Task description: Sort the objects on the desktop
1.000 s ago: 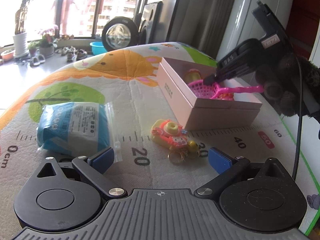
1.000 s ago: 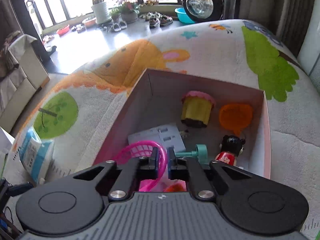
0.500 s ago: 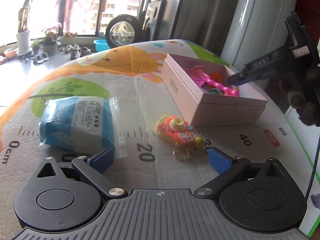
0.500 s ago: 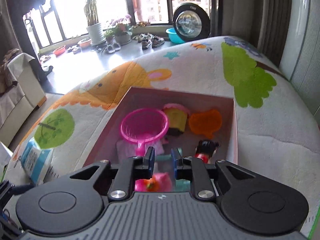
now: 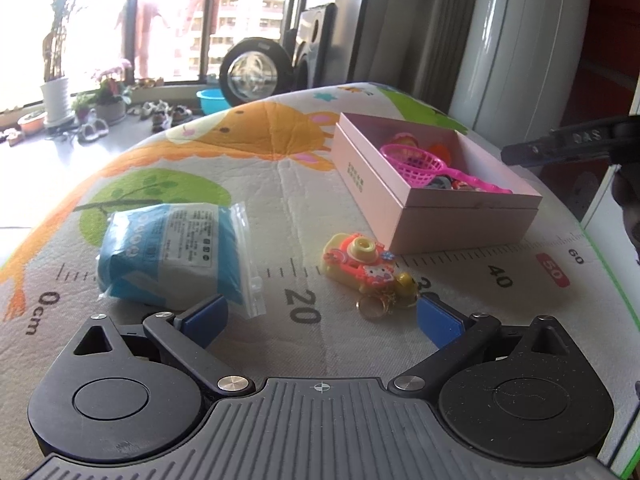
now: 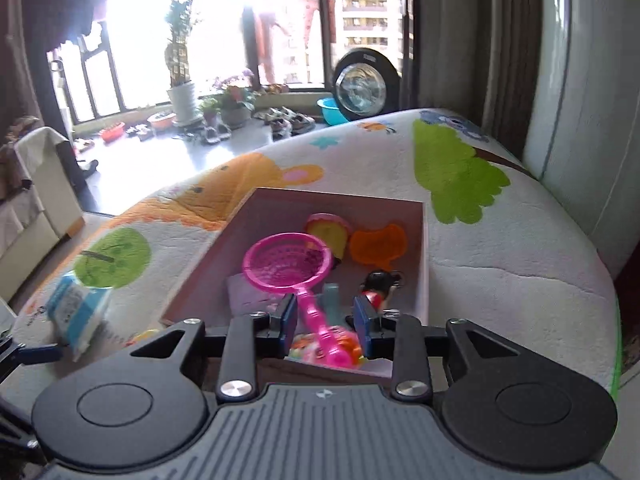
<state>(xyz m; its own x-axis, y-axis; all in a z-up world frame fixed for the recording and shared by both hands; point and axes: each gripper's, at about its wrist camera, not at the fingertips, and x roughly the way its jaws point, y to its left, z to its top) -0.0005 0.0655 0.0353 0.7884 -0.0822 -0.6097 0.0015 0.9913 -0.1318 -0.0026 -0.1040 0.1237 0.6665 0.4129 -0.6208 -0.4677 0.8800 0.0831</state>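
Starting at your left, the blue packet (image 5: 172, 256) in its clear zip bag lies flat on the play mat (image 5: 280, 184), over the start of the printed ruler. One blue pad of your left gripper (image 5: 320, 316) sits just in front of the bag's near edge; I cannot tell whether it touches. That gripper's jaws stand wide apart with nothing between them but bare mat.

Next along, the yellow and pink toy camera (image 5: 358, 260) lies on the mat with its key ring (image 5: 376, 305) toward you, just ahead of the other left-gripper pad and just in front of the pink box (image 5: 460, 216).

The box sits open on the mat, its near corner close to the camera toy. Inside it, the pink net scoop (image 6: 288, 266) lies with its hoop toward the middle of the box and its handle running back to the near wall. Behind the hoop are a yellow cupcake toy (image 6: 326, 228) and an orange mould (image 6: 378, 242); a small figure with black hair (image 6: 378, 284) lies by the right wall, and a teal piece (image 6: 332, 294) shows beside the handle.

At your right, the right gripper (image 6: 326, 316) hangs over the box's near edge. Its jaws have just been opening and now stand partly apart; the scoop's handle passes between them in view, but the pads do not press on it, and the scoop rests in the box.
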